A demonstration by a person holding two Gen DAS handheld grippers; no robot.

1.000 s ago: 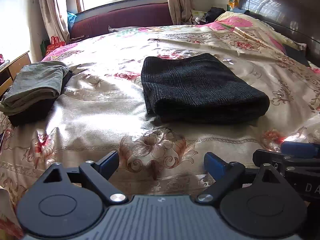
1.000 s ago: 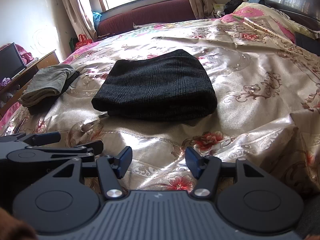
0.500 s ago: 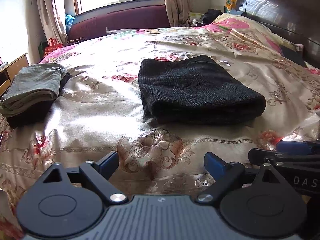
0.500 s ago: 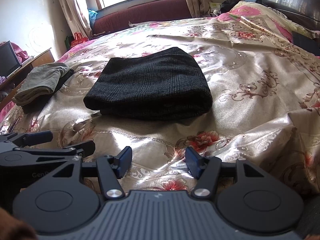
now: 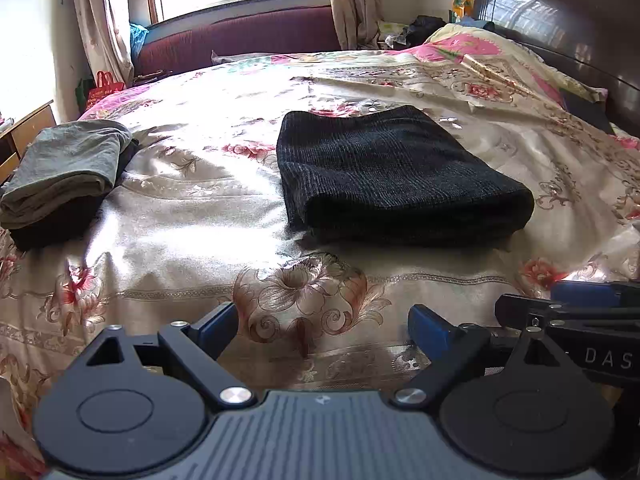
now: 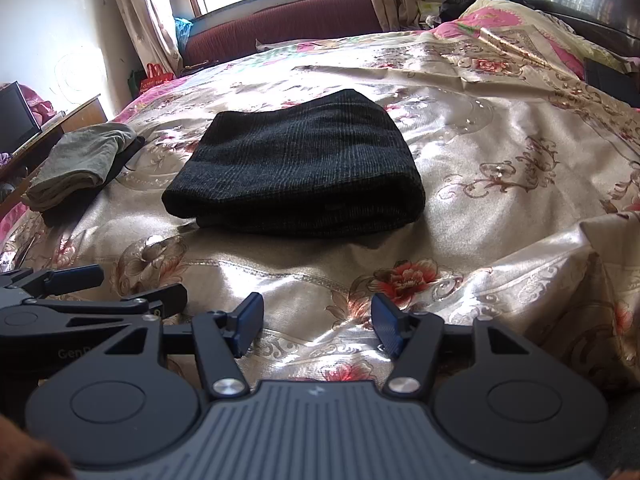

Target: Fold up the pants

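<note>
Left-wrist and right-wrist views across a bed. The folded black pants [image 5: 394, 176] lie as a compact rectangular bundle on the floral satin bedspread [image 5: 192, 216], near the middle of the bed; in the left-wrist view the bundle sits at about 1 o'clock from the left claw [image 5: 322, 326], and in the right-wrist view it sits at about 12 o'clock from the right claw [image 6: 318, 322]. Both claws hang low over the near edge of the bedspread, well apart from the pants. The left claw's jaws stand wide, with nothing between the blue pads [image 5: 218, 326]. The right claw's jaws are likewise spread, holding nothing, floral fabric showing in the gap.

The two claws sit side by side: the right one appears at 3 o'clock in the left-wrist view, the left one at 9 o'clock in the right-wrist view.

A second stack, a folded grey-green garment [image 5: 66, 168] on top of a dark one, lies at 10 o'clock near the bed's edge, well apart from the pants. Behind the bed: a maroon window seat [image 5: 240, 36], curtains [image 5: 104, 20] and, at 2 o'clock, a dark wooden headboard [image 5: 560, 20].
</note>
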